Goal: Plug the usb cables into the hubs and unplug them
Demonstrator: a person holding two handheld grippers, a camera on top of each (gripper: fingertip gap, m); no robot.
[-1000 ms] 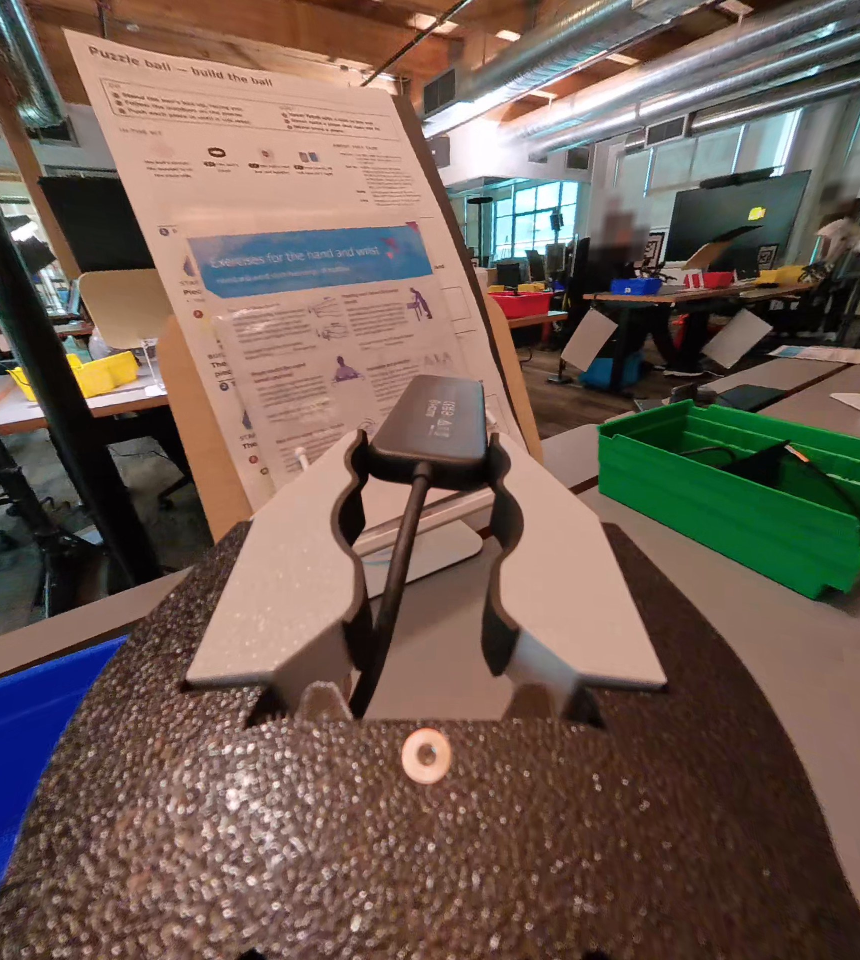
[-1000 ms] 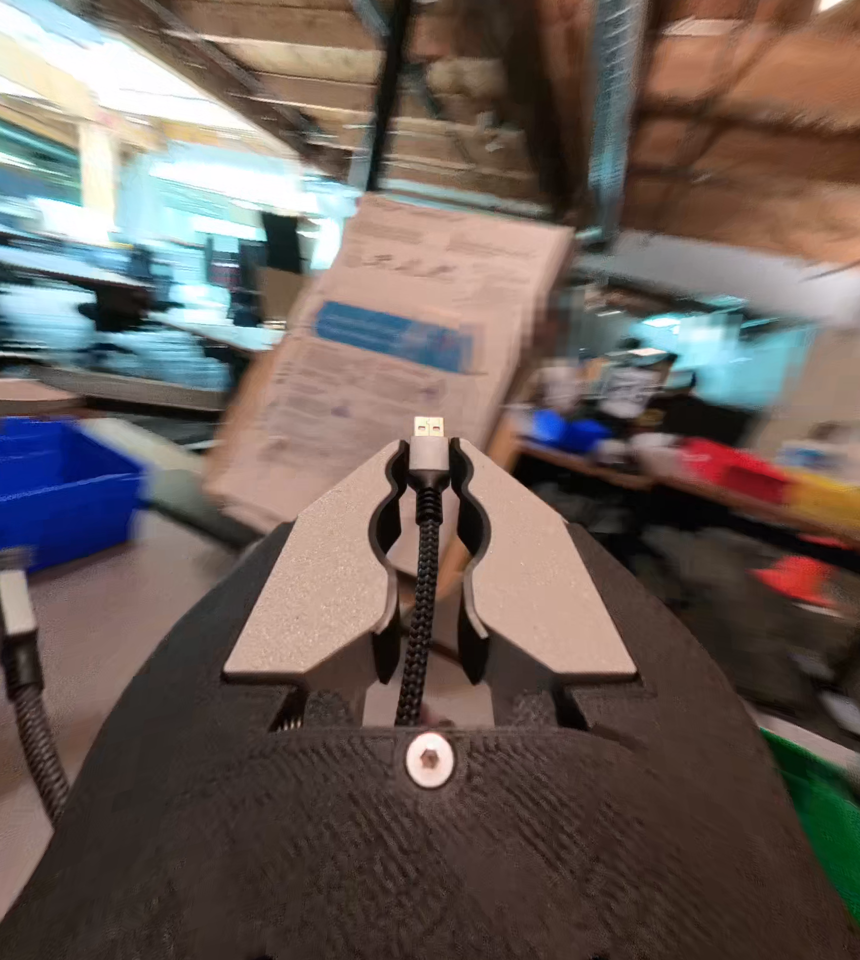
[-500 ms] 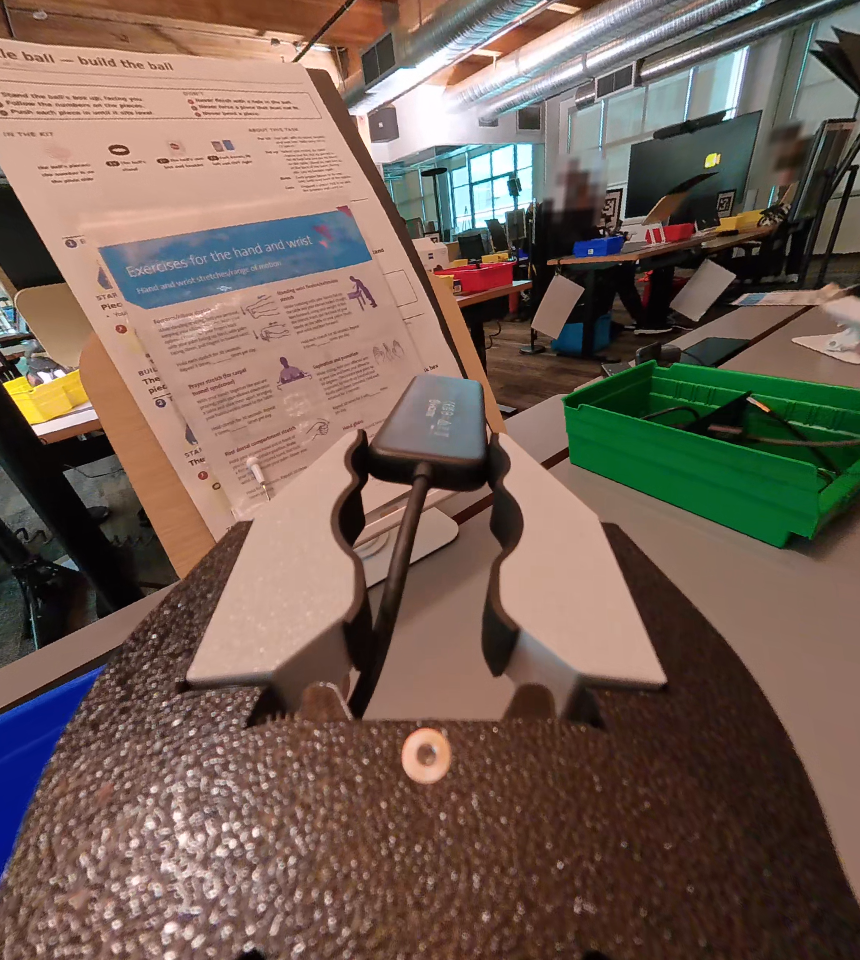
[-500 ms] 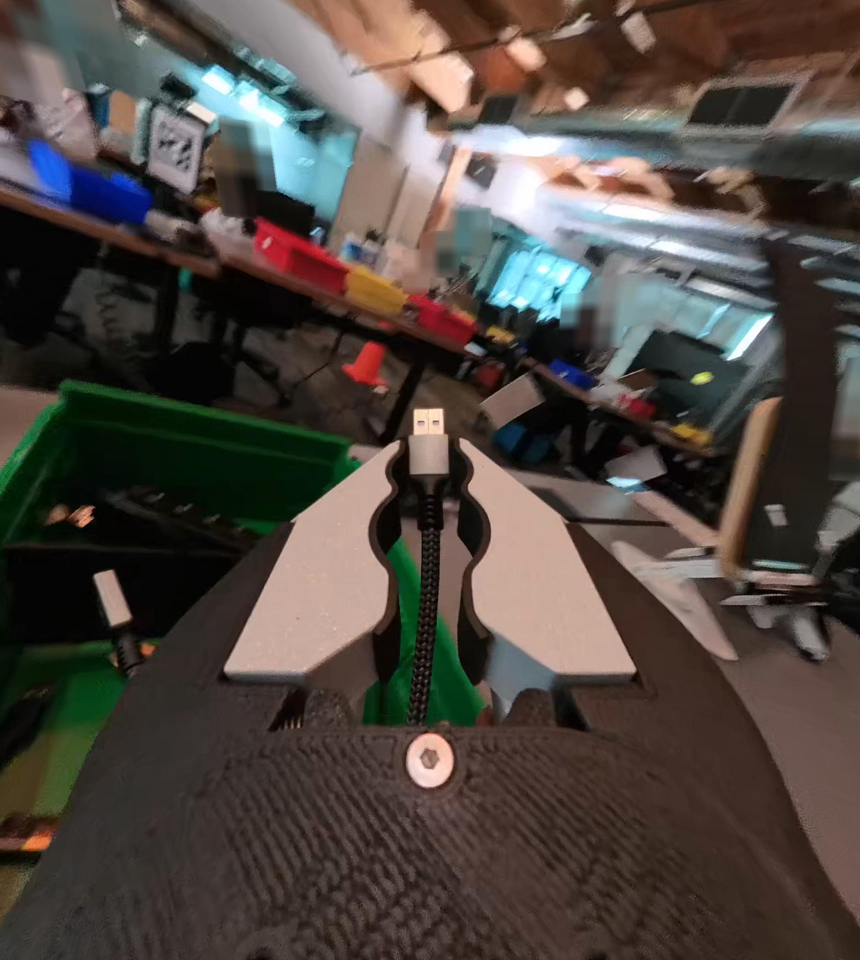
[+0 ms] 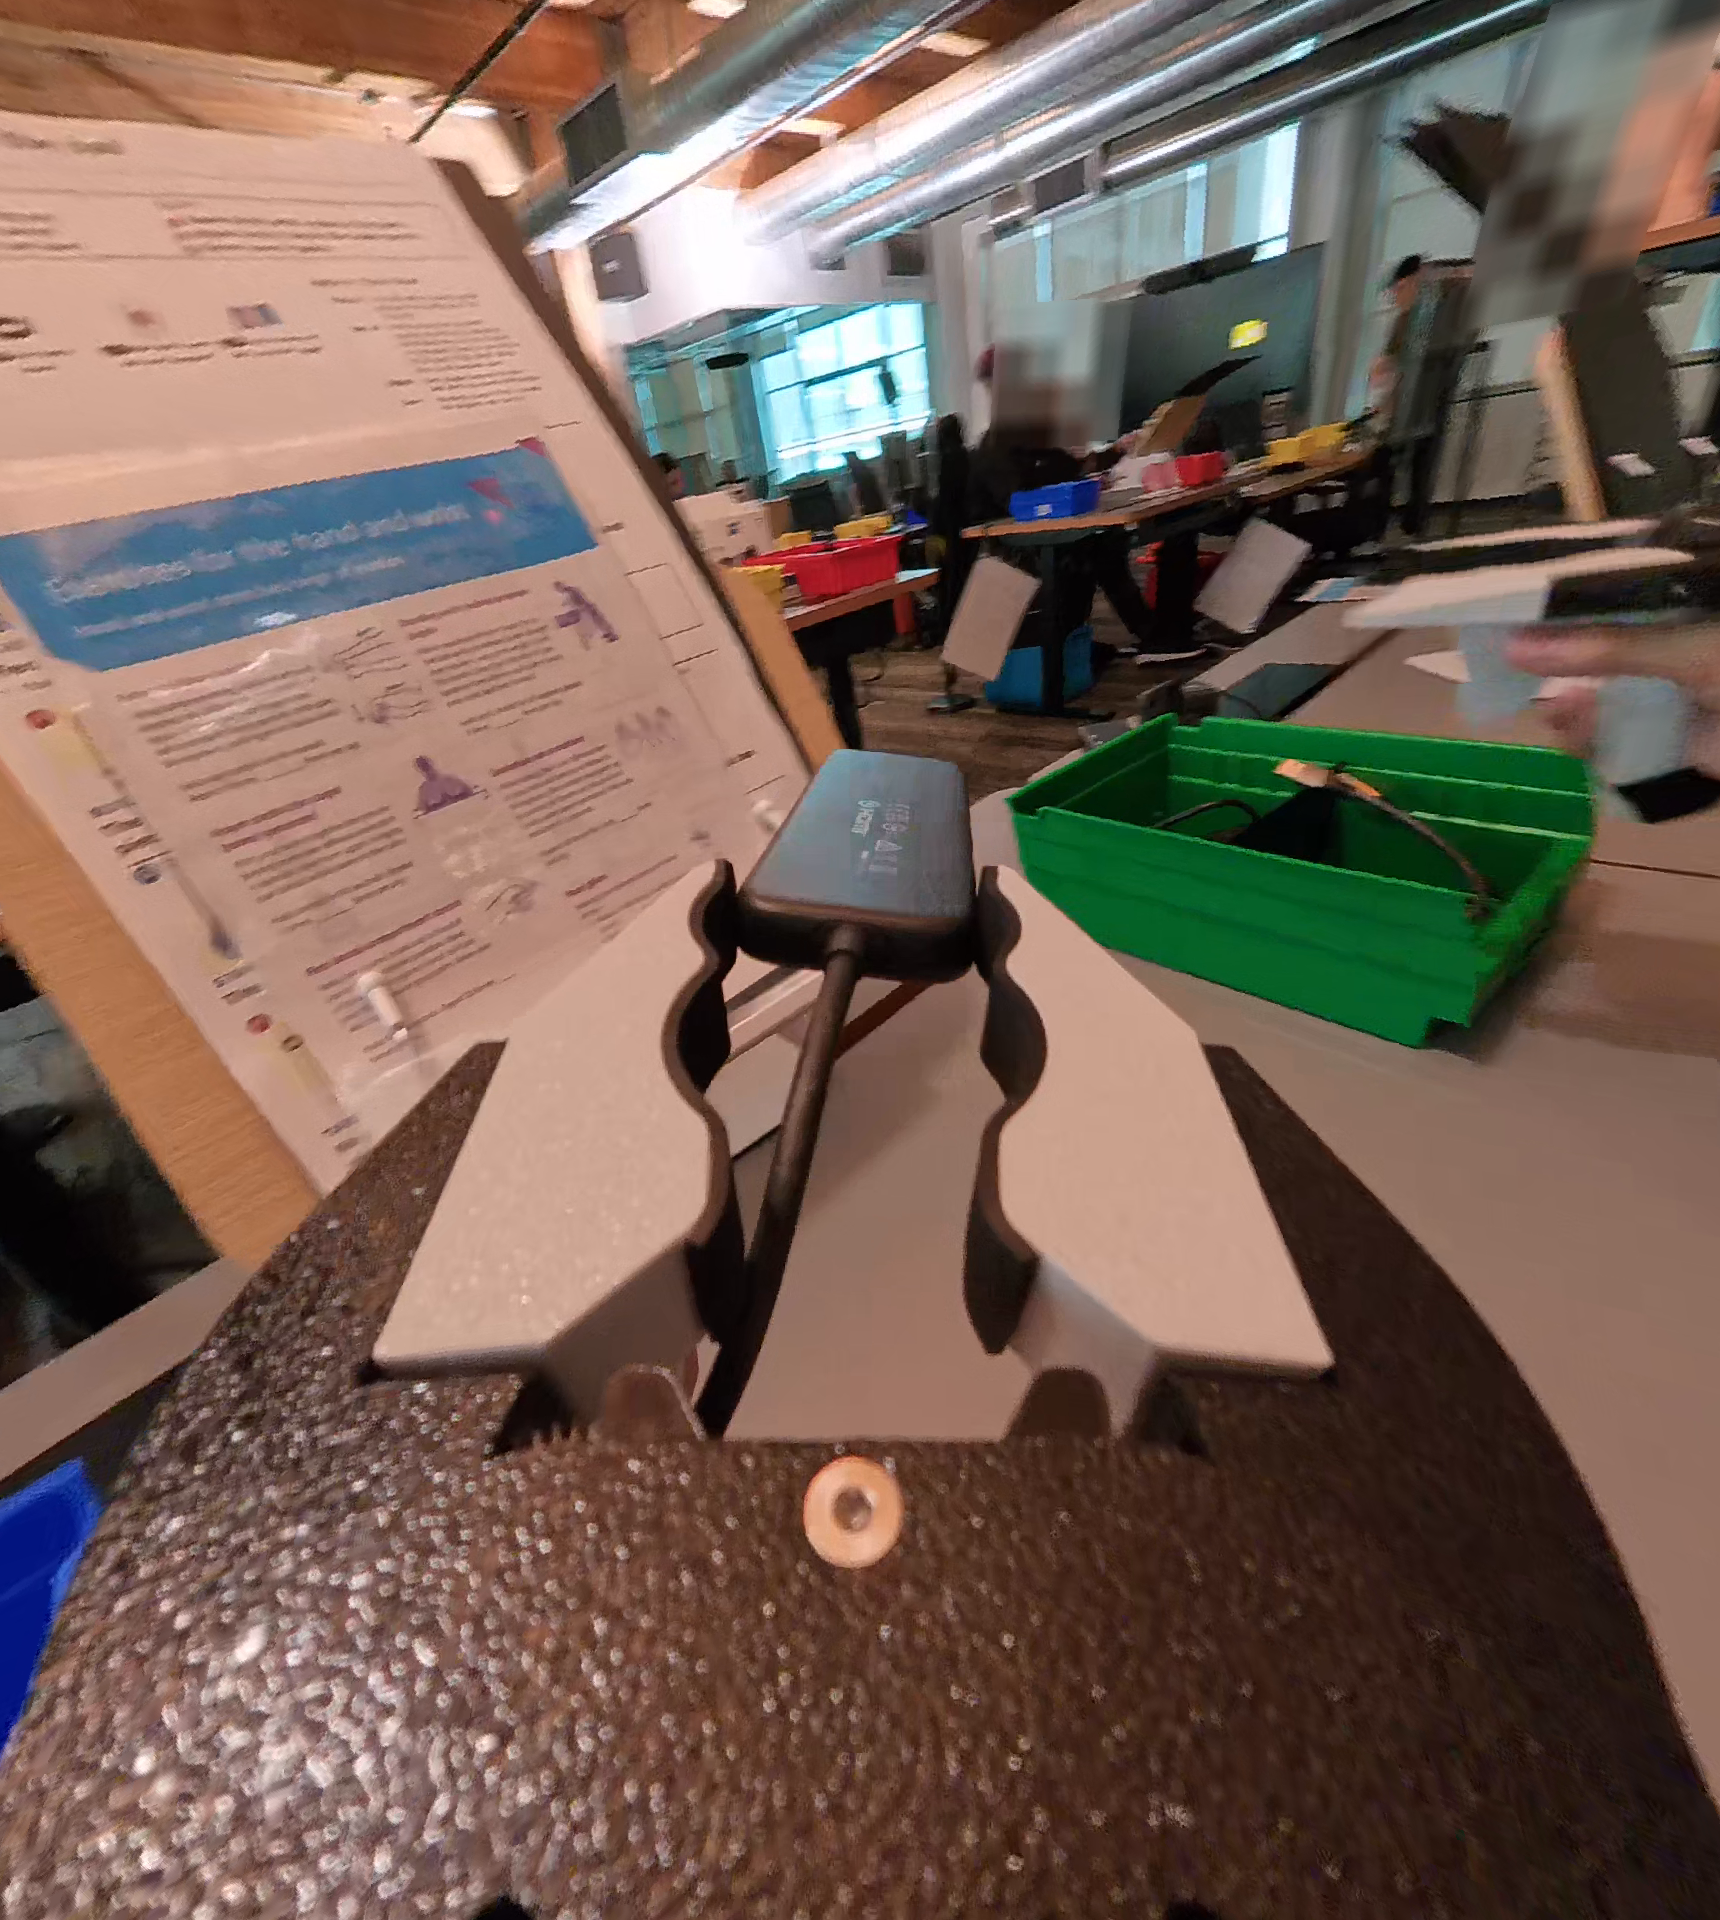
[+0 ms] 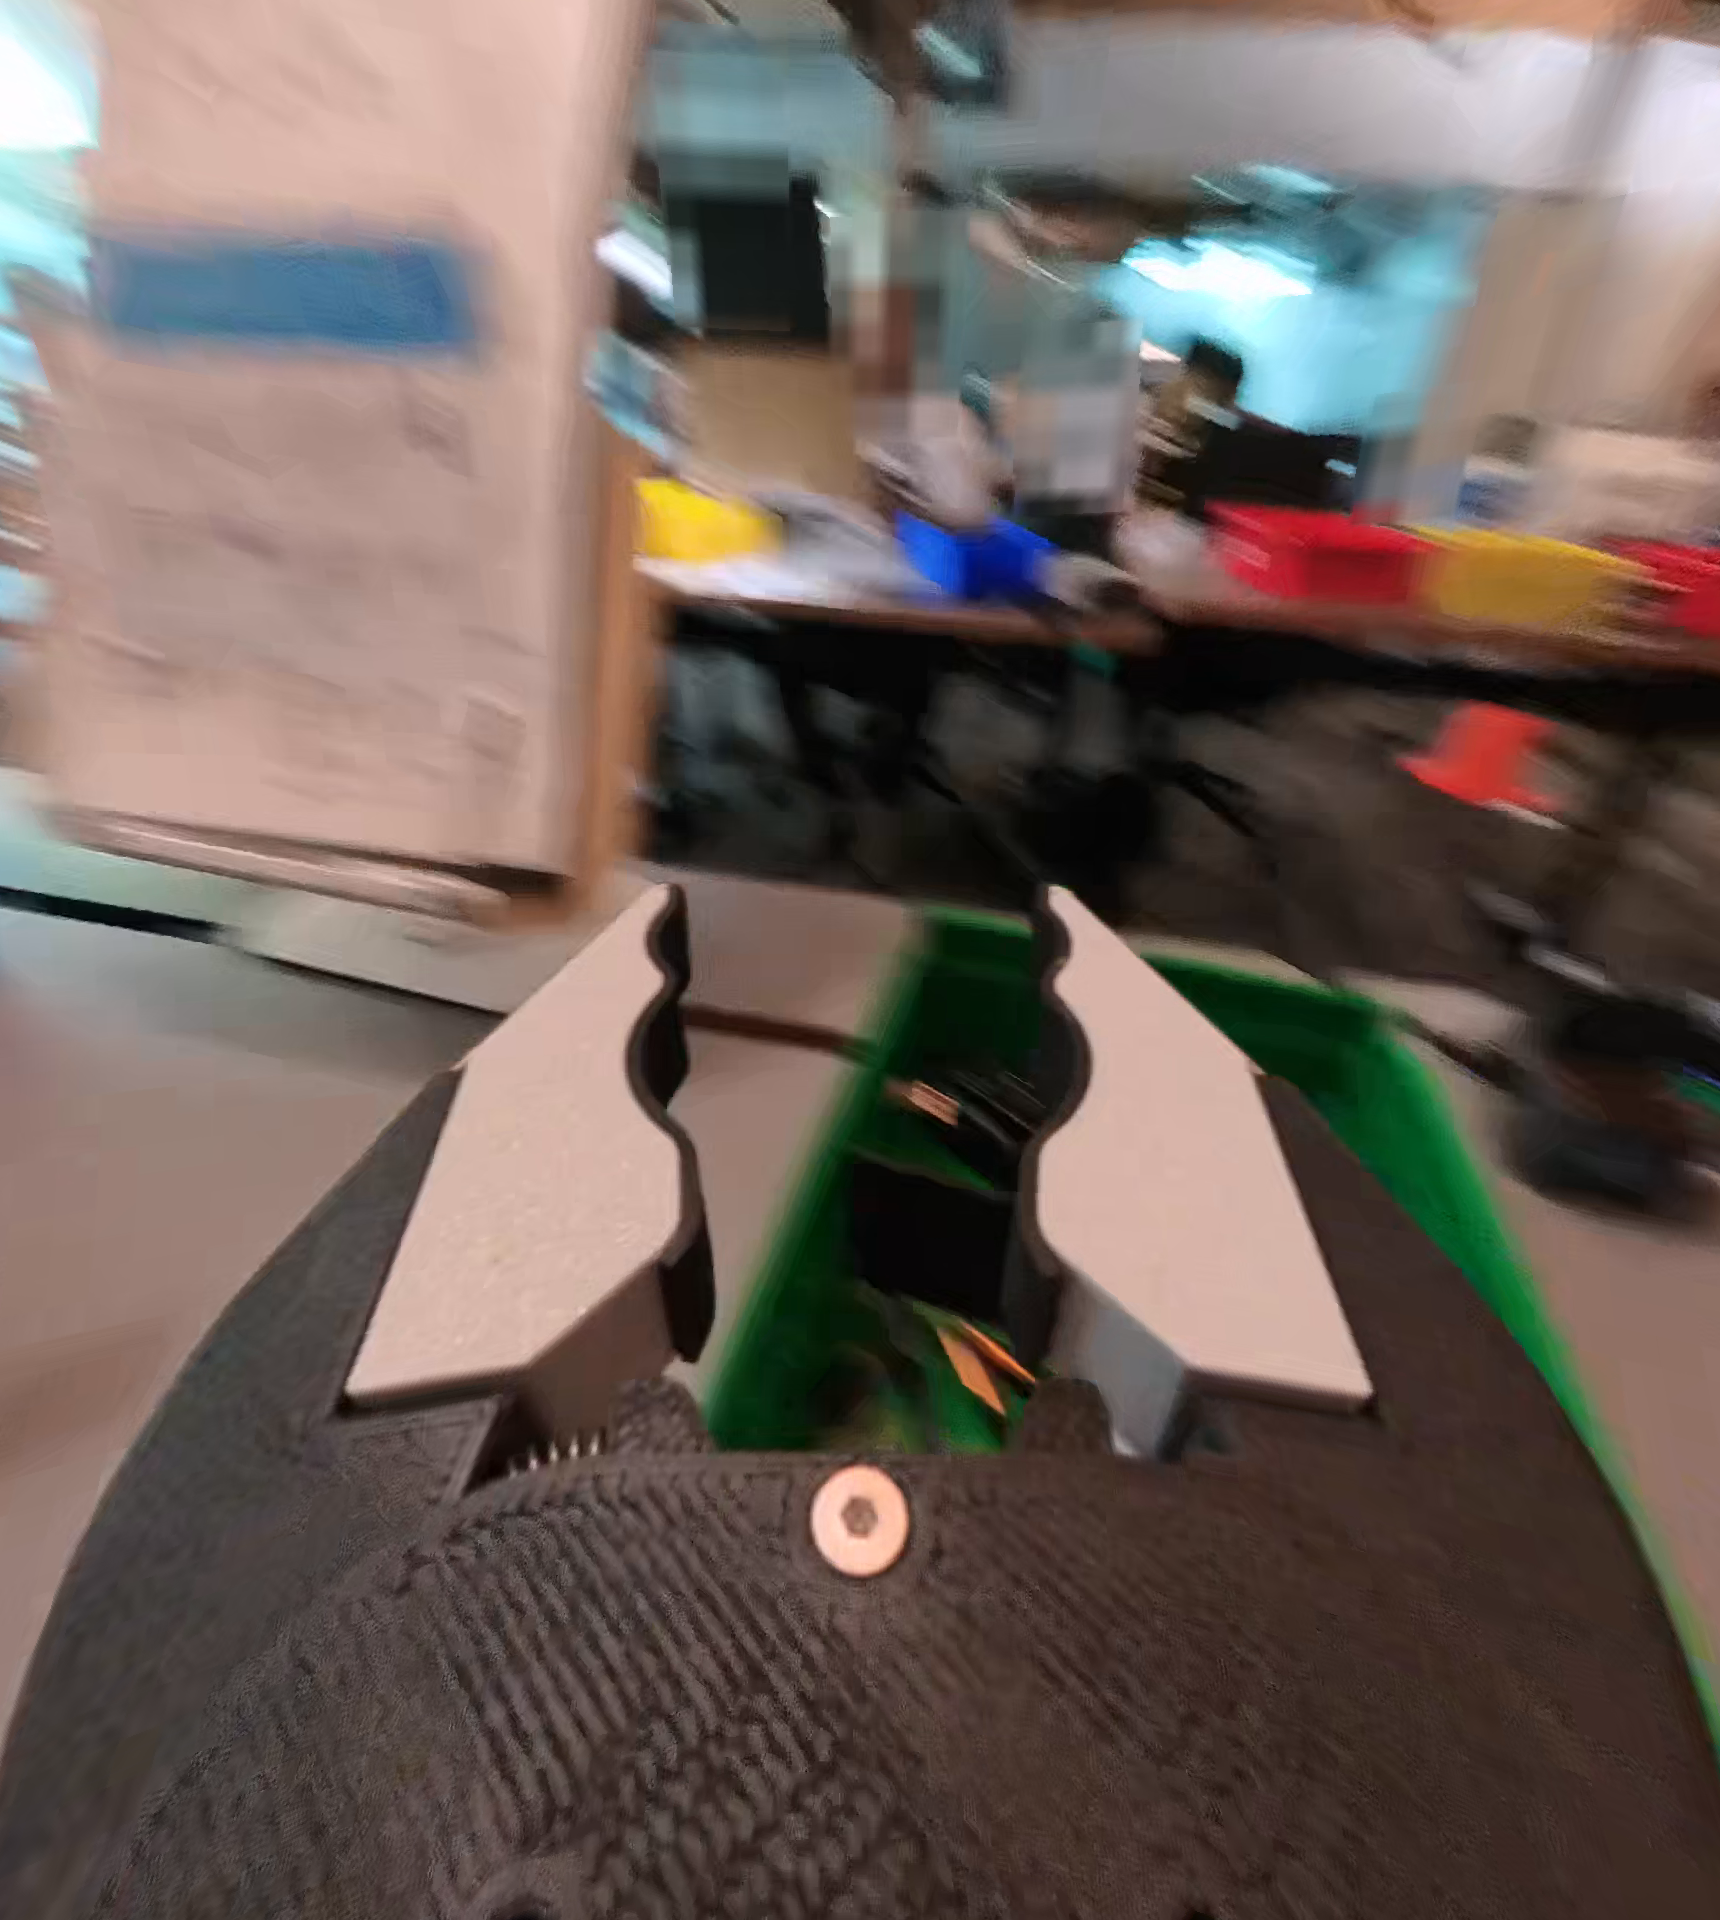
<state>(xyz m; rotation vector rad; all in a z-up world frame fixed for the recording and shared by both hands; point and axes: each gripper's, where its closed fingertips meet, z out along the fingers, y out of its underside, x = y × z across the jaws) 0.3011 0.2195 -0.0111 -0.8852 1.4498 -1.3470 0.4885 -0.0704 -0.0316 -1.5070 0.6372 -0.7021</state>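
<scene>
Black hub [image 5: 861, 847] is pinched level at the left gripper [image 5: 851, 914] tips, while the empty, spread right gripper [image 6: 861, 1029] above the green bin [image 6: 1355, 1070] should be lowered squarely onto a cable plug.

Grey scalloped claw [image 5: 854, 914] fingers, black pebbled body, silver screw [image 5: 853, 1524].

Left wrist view low over table, right wrist view close above green bin [image 6: 1386, 1101], both sharing it
</scene>
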